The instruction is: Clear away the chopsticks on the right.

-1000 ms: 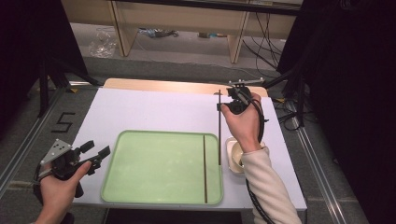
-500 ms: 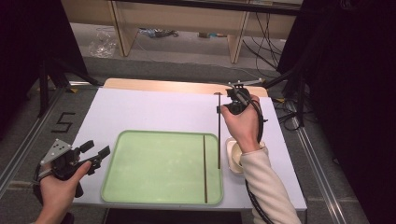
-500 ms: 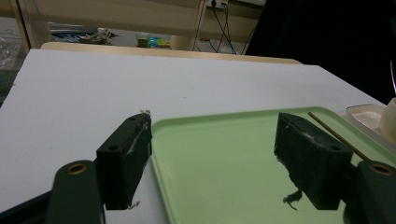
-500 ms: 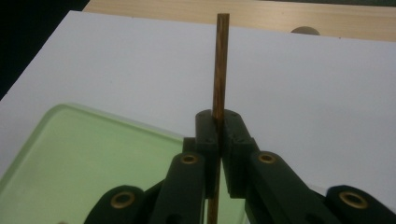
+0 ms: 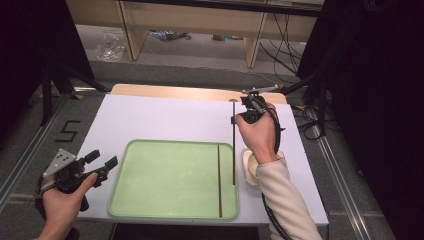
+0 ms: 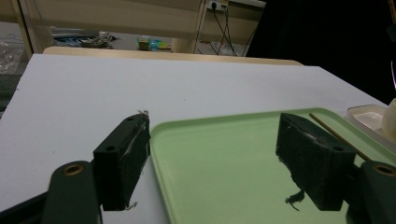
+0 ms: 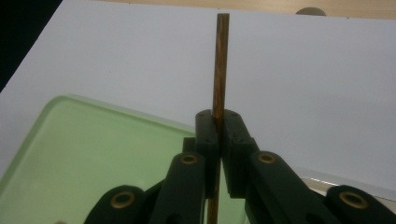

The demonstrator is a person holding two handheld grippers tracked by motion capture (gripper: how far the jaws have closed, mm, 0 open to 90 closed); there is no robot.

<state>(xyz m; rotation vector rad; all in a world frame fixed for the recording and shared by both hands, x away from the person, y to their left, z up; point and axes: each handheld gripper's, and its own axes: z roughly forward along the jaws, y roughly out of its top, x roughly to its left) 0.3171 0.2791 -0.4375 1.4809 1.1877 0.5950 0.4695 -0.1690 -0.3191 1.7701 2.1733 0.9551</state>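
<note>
While right gripper (image 7: 218,135) pinches chopstick (image 7: 221,60) upright between jaws, left gripper (image 6: 212,154) gapes wide.

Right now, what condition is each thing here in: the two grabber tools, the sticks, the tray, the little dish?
Right gripper: shut on the held chopstick.
Left gripper: open, nothing between its jaws.
Second chopstick: lying flat in the tray.
Green tray: flat on the table.
White dish: beside the tray, partly hidden by the sleeve.

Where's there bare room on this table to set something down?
Free: the white table beyond the green tray, and the tray's left and middle. Crowded: the tray's right edge, with one chopstick lying, another in the right gripper, beside the white dish.
</note>
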